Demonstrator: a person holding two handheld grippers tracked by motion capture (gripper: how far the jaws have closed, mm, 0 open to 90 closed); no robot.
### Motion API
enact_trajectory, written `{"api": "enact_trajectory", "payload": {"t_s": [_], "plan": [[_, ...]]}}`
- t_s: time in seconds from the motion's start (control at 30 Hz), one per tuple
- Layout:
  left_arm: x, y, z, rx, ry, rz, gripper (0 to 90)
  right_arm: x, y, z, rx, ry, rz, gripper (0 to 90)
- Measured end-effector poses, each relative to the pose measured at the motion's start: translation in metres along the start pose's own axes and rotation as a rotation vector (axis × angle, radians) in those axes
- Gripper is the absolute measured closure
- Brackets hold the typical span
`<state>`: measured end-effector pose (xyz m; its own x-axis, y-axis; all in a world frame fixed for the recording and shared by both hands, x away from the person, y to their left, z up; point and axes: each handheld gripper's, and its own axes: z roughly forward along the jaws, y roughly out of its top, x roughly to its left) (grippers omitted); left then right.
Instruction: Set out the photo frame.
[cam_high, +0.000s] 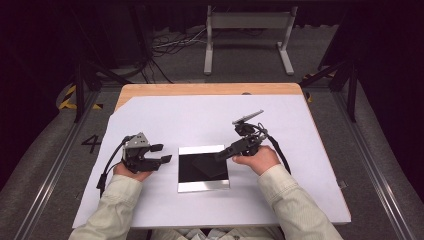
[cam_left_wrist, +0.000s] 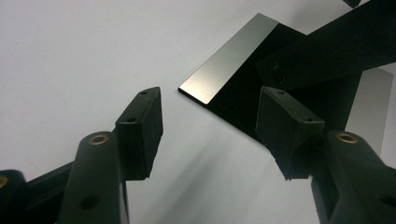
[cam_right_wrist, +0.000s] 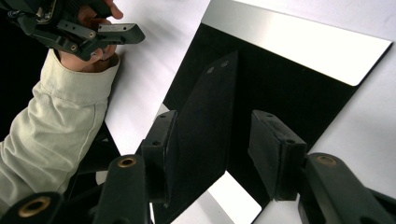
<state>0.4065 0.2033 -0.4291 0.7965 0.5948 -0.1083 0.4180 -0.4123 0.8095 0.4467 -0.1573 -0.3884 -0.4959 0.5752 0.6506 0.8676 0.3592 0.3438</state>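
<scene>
A square black plate (cam_high: 192, 172) with silver bands along its far and near edges lies flat on the white sheet. A thin black flat piece (cam_high: 212, 167) with two small holes stands tilted over the plate. My right gripper (cam_high: 223, 153) reaches in from the right, and in the right gripper view (cam_right_wrist: 212, 126) the piece (cam_right_wrist: 205, 121) is between its jaws. It rests against one pad while the other pad (cam_right_wrist: 271, 140) stands clear of it. My left gripper (cam_high: 162, 153) rests open just left of the plate, with nothing between its jaws (cam_left_wrist: 210, 100). The plate's silver band (cam_left_wrist: 229, 58) and the black piece (cam_left_wrist: 336, 42) lie beyond them.
The white sheet (cam_high: 165, 120) covers most of a wooden table (cam_high: 200, 89). Beyond the table stand a grey metal frame (cam_high: 247, 30) and loose cables (cam_high: 170, 47) on the floor. The person's sleeved forearms come in from the near edge.
</scene>
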Motion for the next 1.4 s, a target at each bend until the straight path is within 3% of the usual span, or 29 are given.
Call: {"api": "enact_trajectory", "payload": {"t_s": [0.6, 1.03, 1.4], "plan": [[-0.001, 0.0, 0.0, -0.004, 0.0, 0.006, 41.6, -0.001, -0.001, 0.021, 0.088, 0.029, 0.021, 49.7], [-0.002, 0.001, -0.001, -0.009, 0.005, 0.008, 41.7, 0.0, 0.0, 0.031, 0.121, 0.05, 0.024, 49.4], [-0.002, 0.001, -0.001, -0.009, 0.006, 0.008, 41.6, 0.003, 0.0, 0.033, 0.127, 0.052, 0.025, 54.4]]}}
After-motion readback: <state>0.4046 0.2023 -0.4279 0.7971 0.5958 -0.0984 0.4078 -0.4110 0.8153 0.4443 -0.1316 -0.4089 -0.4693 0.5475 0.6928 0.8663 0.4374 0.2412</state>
